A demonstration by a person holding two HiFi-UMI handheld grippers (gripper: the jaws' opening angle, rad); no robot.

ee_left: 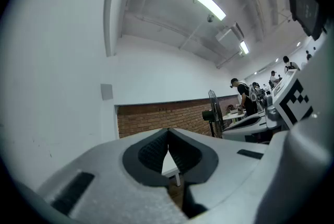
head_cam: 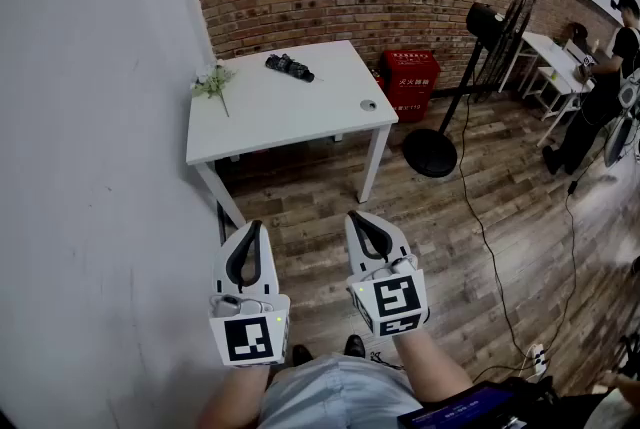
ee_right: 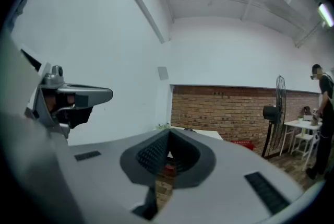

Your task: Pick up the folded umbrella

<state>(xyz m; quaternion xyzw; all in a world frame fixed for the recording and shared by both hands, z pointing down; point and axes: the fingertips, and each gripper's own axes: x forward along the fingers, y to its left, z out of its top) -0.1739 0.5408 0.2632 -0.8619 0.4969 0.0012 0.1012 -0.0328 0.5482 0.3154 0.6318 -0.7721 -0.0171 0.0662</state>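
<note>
Task thing: folded umbrella [head_cam: 289, 67], a short dark bundle lying flat on the white desk [head_cam: 290, 112], on its far half towards the brick wall.
Long axis: slants across the desk top, from far-left to near-right in the head view; which end is the handle cannot be told at this range.
Left gripper [head_cam: 252, 227]: jaws together, nothing between them; held near the person's body, well apart from the desk.
Right gripper [head_cam: 359, 217]: jaws together, likewise empty; just beside the left gripper and pointing towards the desk.
Neighbours on desk: a flower sprig [head_cam: 213, 82] at the left edge and a small round thing [head_cam: 368, 104] near the right corner, both apart from the umbrella.
Progress: nothing done; the umbrella lies untouched.
Left to do, as judged: walk to the desk, open one gripper, close it across the umbrella's short width, lift.
</note>
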